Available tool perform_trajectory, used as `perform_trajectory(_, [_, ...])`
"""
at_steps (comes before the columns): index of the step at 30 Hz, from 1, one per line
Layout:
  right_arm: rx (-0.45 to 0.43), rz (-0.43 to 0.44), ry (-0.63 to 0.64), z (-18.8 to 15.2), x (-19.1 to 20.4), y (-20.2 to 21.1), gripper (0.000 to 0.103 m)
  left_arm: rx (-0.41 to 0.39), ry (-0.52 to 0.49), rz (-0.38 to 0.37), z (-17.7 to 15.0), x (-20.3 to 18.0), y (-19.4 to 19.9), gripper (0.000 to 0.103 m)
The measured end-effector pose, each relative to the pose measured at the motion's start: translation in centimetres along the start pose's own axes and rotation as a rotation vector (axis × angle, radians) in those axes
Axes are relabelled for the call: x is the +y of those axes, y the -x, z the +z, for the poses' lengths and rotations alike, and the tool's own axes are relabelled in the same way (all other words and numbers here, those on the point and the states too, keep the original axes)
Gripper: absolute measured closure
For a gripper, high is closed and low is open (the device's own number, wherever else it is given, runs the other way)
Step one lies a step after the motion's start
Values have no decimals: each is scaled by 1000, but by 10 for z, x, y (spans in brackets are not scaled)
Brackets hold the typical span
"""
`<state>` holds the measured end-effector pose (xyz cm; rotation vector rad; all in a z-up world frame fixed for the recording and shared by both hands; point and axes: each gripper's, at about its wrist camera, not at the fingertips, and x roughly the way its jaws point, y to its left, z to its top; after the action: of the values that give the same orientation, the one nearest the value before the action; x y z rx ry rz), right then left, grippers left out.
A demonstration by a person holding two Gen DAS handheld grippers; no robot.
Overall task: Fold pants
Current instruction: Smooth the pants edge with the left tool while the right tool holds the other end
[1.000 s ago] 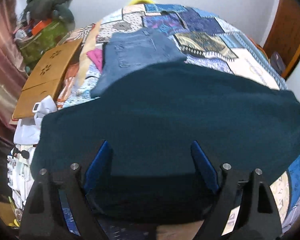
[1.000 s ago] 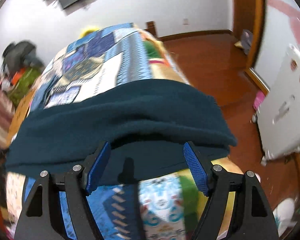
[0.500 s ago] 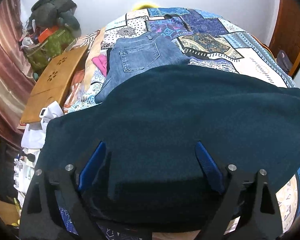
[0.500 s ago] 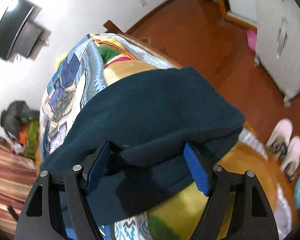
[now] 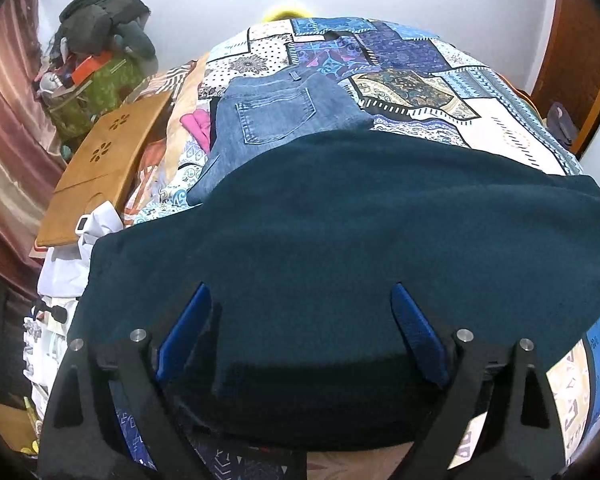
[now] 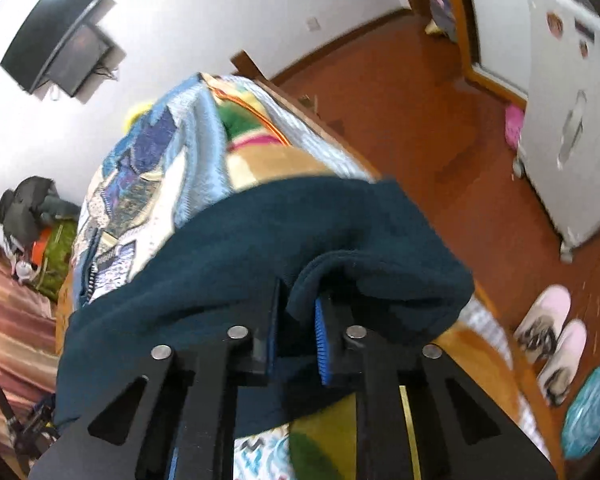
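Note:
Dark teal pants [image 5: 340, 232] lie across the near end of a bed with a patchwork cover [image 5: 412, 80]. My left gripper [image 5: 300, 304] is open, its blue-padded fingers wide apart just over the near edge of the pants. In the right wrist view my right gripper [image 6: 298, 300] is shut on a fold at the right end of the dark teal pants [image 6: 228, 272], near the bed's right edge. The fabric bunches up between its jaws.
Folded blue jeans [image 5: 276, 120] lie farther back on the bed. A wooden board [image 5: 100, 172] and piled bags [image 5: 96, 64] stand at the left. At the right are a wooden floor [image 6: 440, 128], a white cabinet [image 6: 572, 100] and pale slippers [image 6: 548, 336].
My right gripper has closed on the right end of the pants and tilted toward the bed's edge. My left gripper has stayed open and moved slightly forward over the pants.

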<state>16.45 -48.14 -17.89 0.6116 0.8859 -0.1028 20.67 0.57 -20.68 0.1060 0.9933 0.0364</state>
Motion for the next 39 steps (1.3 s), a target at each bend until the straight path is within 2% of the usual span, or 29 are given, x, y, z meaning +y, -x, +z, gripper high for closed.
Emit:
perform_trajectory(5, [-61, -8, 54, 1, 7, 23, 92, -6, -6, -10, -3, -2, 8, 11])
perform_trajectory(9, [2, -42, 42, -10, -8, 8, 89, -15, -24, -12, -8, -3, 16, 11])
perform_trajectory(11, [47, -71, 33, -17, -18, 0, 85, -17, -34, -9, -11, -4, 19, 11])
perform_trajectory(15, [66, -119, 25, -28, -30, 2, 75, -17, -49, -8, -16, -3, 24, 11])
perform_trajectory(17, [50, -170, 49, -28, -29, 10, 63, -18, -55, -6, -18, -3, 26, 11])
perform_trajectory(21, [18, -219, 129, -25, -13, 26, 62, -16, -54, -6, -21, -4, 28, 10])
perform_trajectory(24, [-5, -180, 217, -26, 12, 33, 58, -11, -47, -5, -21, -4, 28, 10])
perform_trajectory(26, [-12, -154, 284, -28, 33, 33, 46, -13, -48, -10, -21, -5, 31, 11])
perform_trajectory(32, [51, -23, 529, -56, 105, 9, 45, -29, -87, -7, -28, -11, 40, 10])
perform_trajectory(39, [170, 87, 729, -103, 161, -25, 45, -12, -125, -35, -40, -15, 42, 9])
